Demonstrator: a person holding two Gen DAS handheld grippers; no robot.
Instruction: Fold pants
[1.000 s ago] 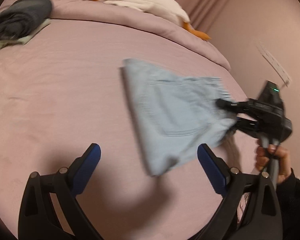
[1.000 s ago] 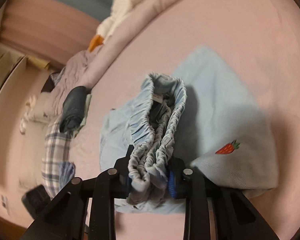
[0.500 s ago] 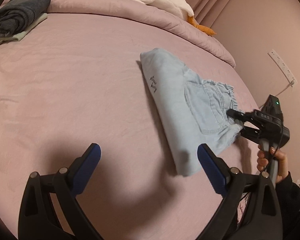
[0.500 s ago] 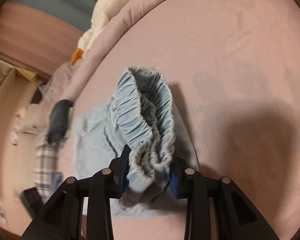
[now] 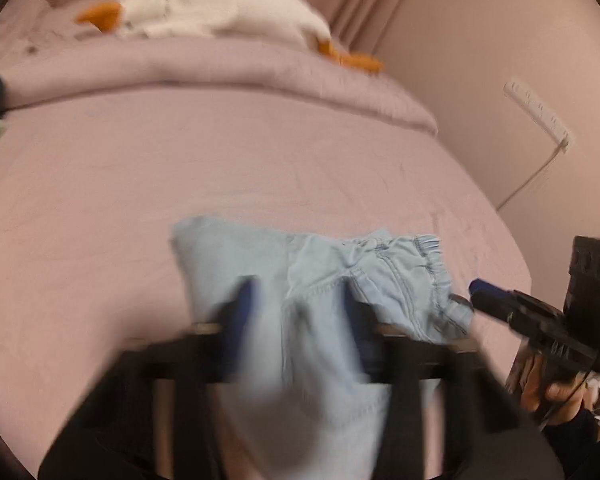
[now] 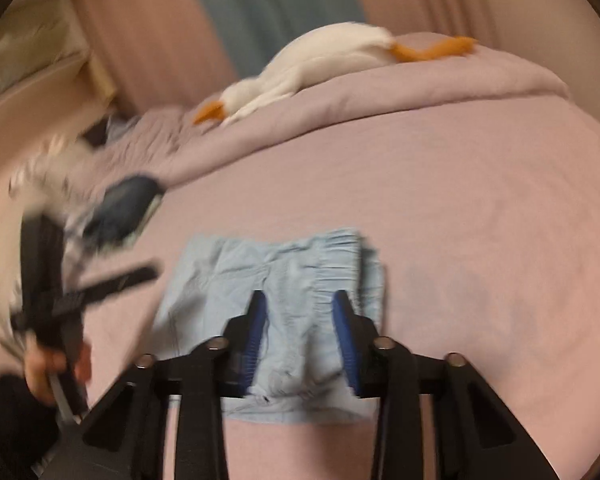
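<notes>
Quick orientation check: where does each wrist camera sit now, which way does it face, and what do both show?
Left wrist: rides the left gripper, aimed down across the bed at the pants; right gripper and its hand show at right.
Right wrist: rides the right gripper, jaws astride the waistband; left gripper at left.
Shared: pants, plush goose, pink bed.

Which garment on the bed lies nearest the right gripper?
The light blue denim pants with a gathered waistband: they lie on the pink sheet right at the right gripper; the dark navy rolled garment sits far off left.
</notes>
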